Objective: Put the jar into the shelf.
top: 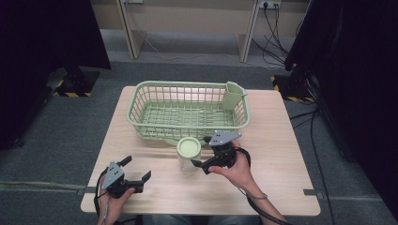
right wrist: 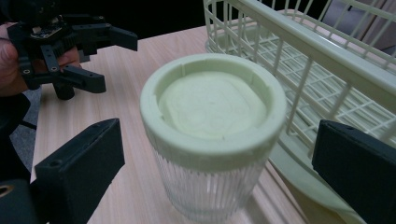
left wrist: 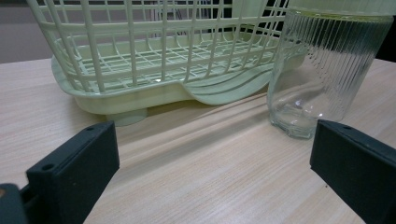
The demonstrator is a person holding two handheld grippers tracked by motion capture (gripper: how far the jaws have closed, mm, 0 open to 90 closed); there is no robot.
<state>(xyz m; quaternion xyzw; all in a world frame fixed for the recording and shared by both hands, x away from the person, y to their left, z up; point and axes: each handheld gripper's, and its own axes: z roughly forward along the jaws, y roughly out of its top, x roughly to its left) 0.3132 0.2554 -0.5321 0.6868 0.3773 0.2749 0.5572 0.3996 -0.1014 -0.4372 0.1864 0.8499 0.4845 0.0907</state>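
The left claw [left wrist: 212,163] has its two black jaws set wide apart, rising from the bottom corners with bare light-wood table [left wrist: 201,177] between them; nothing lies in the gap; a ribbed clear glass jar [left wrist: 322,70] stands on the table just above the right-hand jaw, its pale green lid [left wrist: 341,5] cut by the top edge; a pale green plastic basket [left wrist: 154,60] of open lattice sits farther back on its drip tray, just beside the jar.
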